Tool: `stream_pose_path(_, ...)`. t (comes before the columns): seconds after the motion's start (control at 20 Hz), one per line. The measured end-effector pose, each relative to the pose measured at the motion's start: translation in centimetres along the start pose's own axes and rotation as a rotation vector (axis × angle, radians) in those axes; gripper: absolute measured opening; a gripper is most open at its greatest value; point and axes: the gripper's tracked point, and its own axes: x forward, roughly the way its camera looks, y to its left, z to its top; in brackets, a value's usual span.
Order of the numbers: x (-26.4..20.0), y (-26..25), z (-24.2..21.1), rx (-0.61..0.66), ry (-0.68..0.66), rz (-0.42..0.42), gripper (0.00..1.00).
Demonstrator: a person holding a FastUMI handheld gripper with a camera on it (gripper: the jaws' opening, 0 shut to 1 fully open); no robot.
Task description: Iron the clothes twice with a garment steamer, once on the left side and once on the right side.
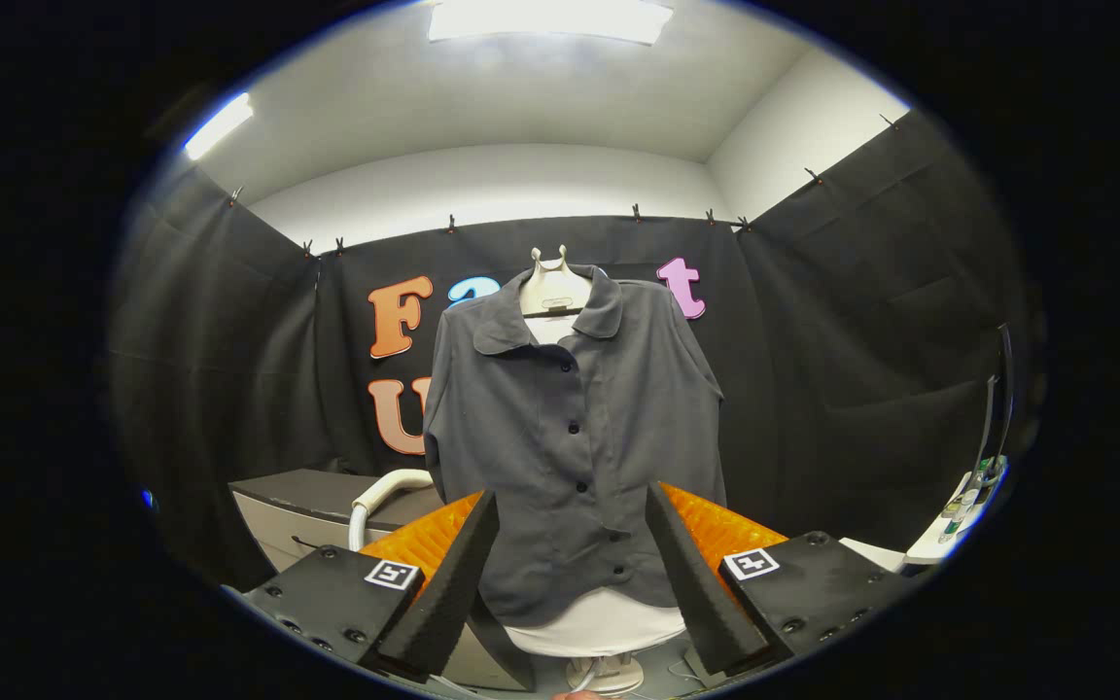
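A dark grey buttoned shirt [575, 428] hangs on a white mannequin torso [560, 287] straight ahead, beyond the fingers. The torso's white lower part [599, 627] shows under the shirt hem, on a pale stand base [609, 673]. My gripper [575, 525] is open, its two fingers spread wide with the shirt's lower half seen between them and nothing held. A white curved hose [380, 496], which may belong to the steamer, rises beside the left finger. The steamer head itself I cannot make out.
A low grey cabinet [307, 506] with a dark top stands to the left of the shirt. At the far right sits a white surface [920, 549] with small items and a thin upright pole [993, 408]. Black cloth walls close in on three sides.
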Motion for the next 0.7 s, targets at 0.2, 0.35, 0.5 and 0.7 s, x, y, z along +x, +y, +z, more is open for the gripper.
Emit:
stream_pose_path(0.2,0.2,0.5,-0.4,-0.002,0.009,0.01,0.98)
stream_pose_path(0.35,0.3,0.9,-0.4,-0.001,0.01,0.016,0.98)
stream_pose_path(0.5,0.3,1.3,-0.3,-0.001,0.011,0.023,0.98)
stream_pose_path(0.7,0.8,2.4,-0.3,-0.001,0.015,0.039,0.98)
